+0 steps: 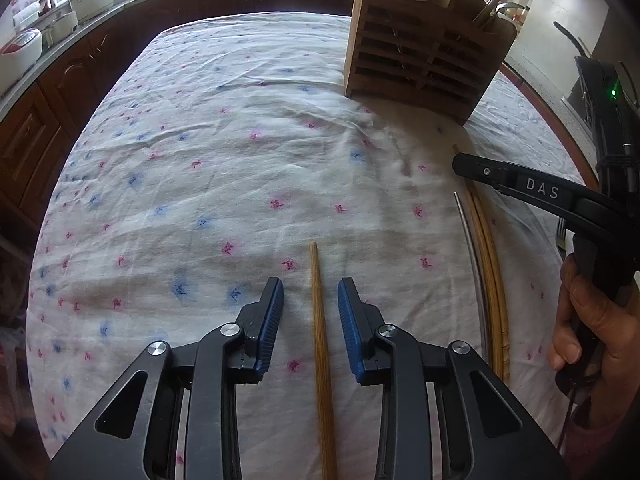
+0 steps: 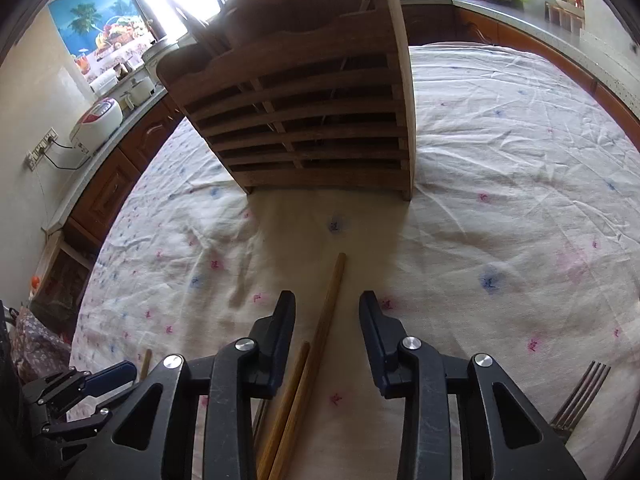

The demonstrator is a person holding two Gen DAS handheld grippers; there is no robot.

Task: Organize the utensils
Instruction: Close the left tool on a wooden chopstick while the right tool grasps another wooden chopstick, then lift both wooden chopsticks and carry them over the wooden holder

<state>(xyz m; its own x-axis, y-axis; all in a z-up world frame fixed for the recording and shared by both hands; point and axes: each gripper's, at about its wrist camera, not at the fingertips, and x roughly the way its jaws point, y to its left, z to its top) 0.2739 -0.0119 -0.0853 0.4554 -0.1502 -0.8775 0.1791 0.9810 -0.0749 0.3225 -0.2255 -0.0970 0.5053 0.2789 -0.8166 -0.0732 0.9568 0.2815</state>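
Left gripper [image 1: 310, 300] sits low over the cloth-covered counter [image 1: 240, 160], jaws spread, with a single wooden chopstick [image 1: 320, 340] lying on the cloth in the gap between the blue pads [image 1: 272, 320]; neither pad touches it. Right gripper [image 2: 327, 316] likewise has its jaws spread, straddling a pair of wooden chopsticks [image 2: 316, 360] that lie side by side, the longer one reaching out past the fingertips toward the wooden utensil holder [image 2: 312, 128]; no contact with either pad is visible. In the left wrist view the right gripper shows from the side at the right edge, held by the person's hand [image 1: 588, 328], above a bundle of bamboo chopsticks and one metal chopstick [image 1: 474, 248] lying along the counter edge. The holder stands upright on the cloth ahead of both grippers, slatted front facing the right wrist camera; a few utensil handles [image 1: 496, 0] stick out of its top compartments, type hard to tell. A metal fork [image 2: 580, 396] lies on the cloth just right of the right gripper, tines pointing away from the camera. In the right wrist view the left gripper's blue-padded finger appears at lower left, with another chopstick tip beside it. Beyond the counter: dark wood cabinets, a rice cooker [image 2: 98, 120] and other appliances on a side ledge. The cloth between chopsticks and holder is wrinkled.
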